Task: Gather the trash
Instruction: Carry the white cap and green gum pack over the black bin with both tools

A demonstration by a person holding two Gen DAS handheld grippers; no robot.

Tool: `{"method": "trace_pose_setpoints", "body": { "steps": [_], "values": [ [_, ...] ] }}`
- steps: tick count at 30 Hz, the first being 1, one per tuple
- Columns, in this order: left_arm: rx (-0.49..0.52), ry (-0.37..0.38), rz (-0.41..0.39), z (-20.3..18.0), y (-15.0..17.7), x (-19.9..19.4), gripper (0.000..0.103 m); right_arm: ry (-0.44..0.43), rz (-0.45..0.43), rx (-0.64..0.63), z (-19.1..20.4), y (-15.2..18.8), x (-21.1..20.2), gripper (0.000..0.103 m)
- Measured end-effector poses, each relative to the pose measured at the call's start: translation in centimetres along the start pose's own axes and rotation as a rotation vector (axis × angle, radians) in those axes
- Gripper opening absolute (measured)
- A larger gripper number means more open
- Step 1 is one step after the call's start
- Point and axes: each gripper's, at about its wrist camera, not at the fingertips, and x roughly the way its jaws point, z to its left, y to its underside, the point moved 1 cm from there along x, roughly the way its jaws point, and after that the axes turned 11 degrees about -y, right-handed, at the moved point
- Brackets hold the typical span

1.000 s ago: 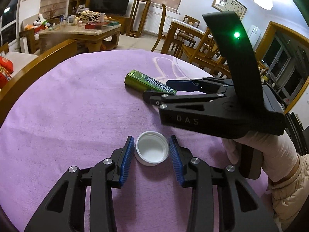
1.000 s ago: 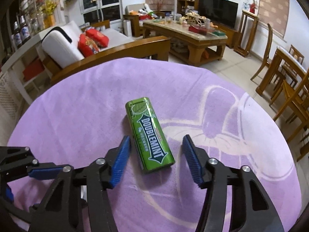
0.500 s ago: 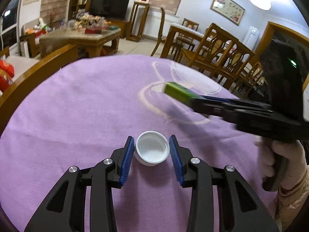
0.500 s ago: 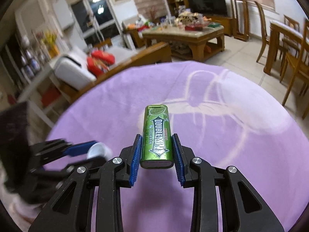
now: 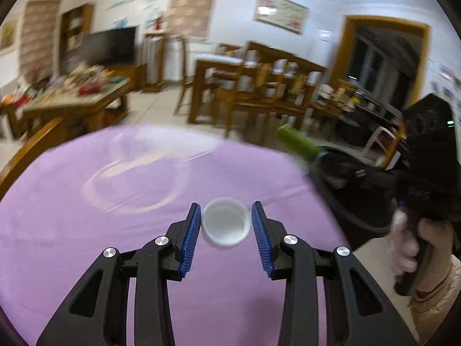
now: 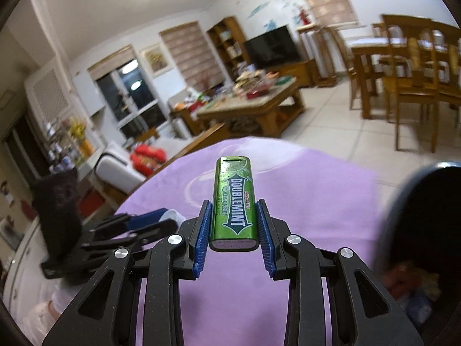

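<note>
My left gripper is shut on a white bottle cap, held open side up above the purple tablecloth. My right gripper is shut on a green Doublemint gum pack, lifted off the table and pointing forward. The gum pack also shows blurred at the right of the left wrist view, beyond the table's edge. The left gripper appears in the right wrist view at lower left with the cap between its pads.
A dark bin stands at the right of the table edge, with some trash inside. The same dark bin shows at right in the left wrist view. Wooden chairs and a coffee table stand beyond.
My right gripper closed on the gum pack, lifted it and swung it right toward the bin. My left gripper kept the cap and rose off the cloth, turning right.
</note>
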Motion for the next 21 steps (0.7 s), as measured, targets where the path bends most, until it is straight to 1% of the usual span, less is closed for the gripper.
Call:
{"method": "trace_pose_setpoints", "body": {
  "steps": [1,5,8,11,13,14,16,17,19,21],
  "values": [
    [0.020,0.014,-0.011,-1.3,-0.5,-0.1,0.037,0.013,-0.016,0.006,-0.7,0.2,-1.3,0.031],
    [0.138,0.076,-0.057,-9.3,-1.9,0.1,0.037,0.087,-0.101,0.045,-4.6,0.8,-8.5,0.031],
    [0.193,0.134,-0.059,-13.9,-2.6,1.2,0.037,0.140,-0.160,0.086,-8.1,1.6,-13.5,0.031],
    [0.239,0.165,-0.049,-17.4,-2.9,2.7,0.036,0.184,-0.201,0.129,-11.0,2.4,-17.3,0.031],
    [0.261,0.170,-0.038,-18.3,-2.7,3.6,0.036,0.203,-0.216,0.148,-12.7,3.0,-19.3,0.031],
    [0.269,0.164,-0.031,-18.4,-2.5,4.1,0.036,0.208,-0.218,0.151,-13.2,3.2,-19.7,0.031],
    [0.254,0.152,0.000,-17.1,-2.2,5.0,0.037,0.219,-0.218,0.154,-14.3,4.0,-21.0,0.031],
    [0.233,0.132,0.033,-15.7,-1.8,5.7,0.038,0.222,-0.216,0.153,-14.8,4.5,-21.5,0.031],
    [0.185,0.075,0.073,-12.5,-1.1,6.4,0.038,0.221,-0.210,0.151,-15.4,5.0,-22.0,0.031],
    [0.141,0.026,0.136,-9.1,-0.2,7.4,0.038,0.209,-0.207,0.156,-15.5,5.2,-21.4,0.031]
  ]
}}
